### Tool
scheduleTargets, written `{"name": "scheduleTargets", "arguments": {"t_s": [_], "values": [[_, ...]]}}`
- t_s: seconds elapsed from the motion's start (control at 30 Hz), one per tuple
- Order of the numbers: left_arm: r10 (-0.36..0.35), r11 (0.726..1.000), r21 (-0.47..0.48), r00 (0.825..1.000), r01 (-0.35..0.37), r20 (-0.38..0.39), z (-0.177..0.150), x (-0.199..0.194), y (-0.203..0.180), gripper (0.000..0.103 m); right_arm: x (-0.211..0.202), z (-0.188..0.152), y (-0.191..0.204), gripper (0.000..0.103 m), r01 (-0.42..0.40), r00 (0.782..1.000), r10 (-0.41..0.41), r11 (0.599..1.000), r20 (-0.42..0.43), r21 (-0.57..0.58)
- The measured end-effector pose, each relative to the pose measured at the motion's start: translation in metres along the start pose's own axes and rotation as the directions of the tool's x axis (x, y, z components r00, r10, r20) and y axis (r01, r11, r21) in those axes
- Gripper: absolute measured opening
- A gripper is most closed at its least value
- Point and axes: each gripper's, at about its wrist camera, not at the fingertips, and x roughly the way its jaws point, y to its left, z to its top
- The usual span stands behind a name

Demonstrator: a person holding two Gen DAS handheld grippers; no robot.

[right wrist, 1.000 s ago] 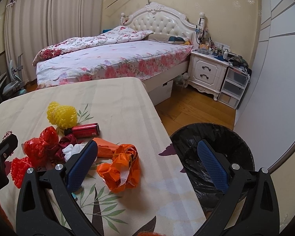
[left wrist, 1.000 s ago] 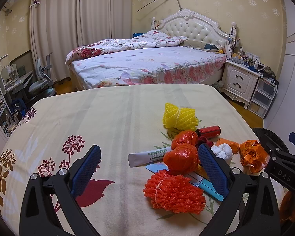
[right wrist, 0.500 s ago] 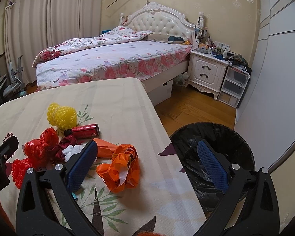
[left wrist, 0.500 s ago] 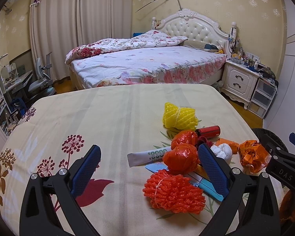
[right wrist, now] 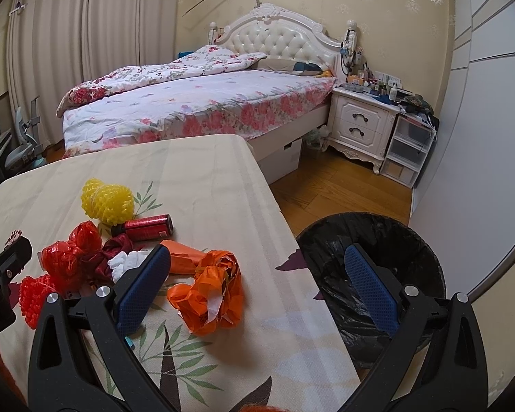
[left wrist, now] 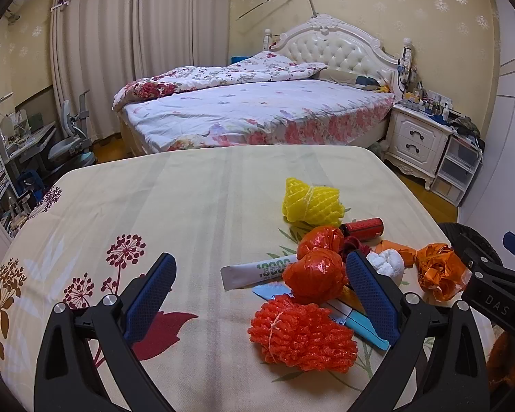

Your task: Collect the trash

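A pile of trash lies on the table's right half: yellow foam net (left wrist: 311, 202), red can (left wrist: 363, 227), red plastic bags (left wrist: 315, 276), orange foam net (left wrist: 302, 333), white tube (left wrist: 257, 270), white tissue (left wrist: 385, 263) and crumpled orange bag (left wrist: 436, 272) (right wrist: 212, 295). My left gripper (left wrist: 259, 293) is open and empty, just above the table before the pile. My right gripper (right wrist: 257, 286) is open and empty, above the table's right edge, with the orange bag between its fingers' line and the black-lined bin (right wrist: 370, 267) to the right.
The table has a floral cream cloth (left wrist: 154, 213). Beyond it stand a bed (left wrist: 250, 110), a white nightstand (right wrist: 360, 127) and plastic drawers (right wrist: 408, 154). Wooden floor (right wrist: 333, 189) lies between table and nightstand. A white wardrobe (right wrist: 480, 137) is at right.
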Motion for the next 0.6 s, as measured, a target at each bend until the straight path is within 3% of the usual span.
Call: {"name": "scheduleTargets", "arguments": {"t_s": [0.37,0.43,0.6], "values": [[-0.003,1.0,-0.005,1.0,0.003,-0.013,-0.006,-0.001,0.008,0.096,0.006,-0.004,0.003,0.098,-0.021,1.0,0.021,1.0,-0.024,0.0],[0.0,1.0,-0.007,1.0,-0.001,-0.018,-0.007,0.0,0.012,0.096,0.006,-0.005,0.003,0.087,-0.016,1.0,0.016,1.0,-0.021,0.005],[0.0,1.0,-0.019,1.0,0.0,-0.026,-0.005,0.0,0.019,0.096,0.008,-0.006,0.004,0.075,-0.018,0.999,0.018,1.0,-0.029,0.004]]}}
